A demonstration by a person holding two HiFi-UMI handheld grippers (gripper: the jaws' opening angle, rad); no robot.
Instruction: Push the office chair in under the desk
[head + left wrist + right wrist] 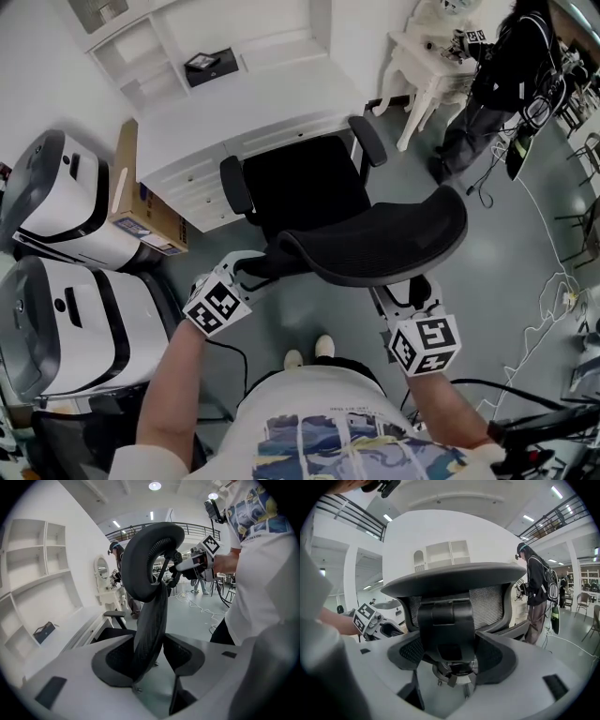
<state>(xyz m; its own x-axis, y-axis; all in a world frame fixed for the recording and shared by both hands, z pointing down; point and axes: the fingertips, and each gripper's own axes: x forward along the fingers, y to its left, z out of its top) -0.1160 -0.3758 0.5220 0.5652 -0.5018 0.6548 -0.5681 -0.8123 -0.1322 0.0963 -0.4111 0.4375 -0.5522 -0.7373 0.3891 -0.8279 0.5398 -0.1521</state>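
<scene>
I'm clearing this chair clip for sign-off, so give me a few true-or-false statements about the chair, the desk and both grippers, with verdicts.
1. The office chair faces the white desk. True.
2. The left gripper is at an armrest. False: the side edge of the chair's back stands between its jaws.
3. The right gripper is behind the chair's back, with the central bracket between its jaws. True.
4. Boxes are piled on the desktop. False: the one cardboard box stands beside the desk.
5. Nobody else is in view. False: a person stands by a small white table.
</scene>
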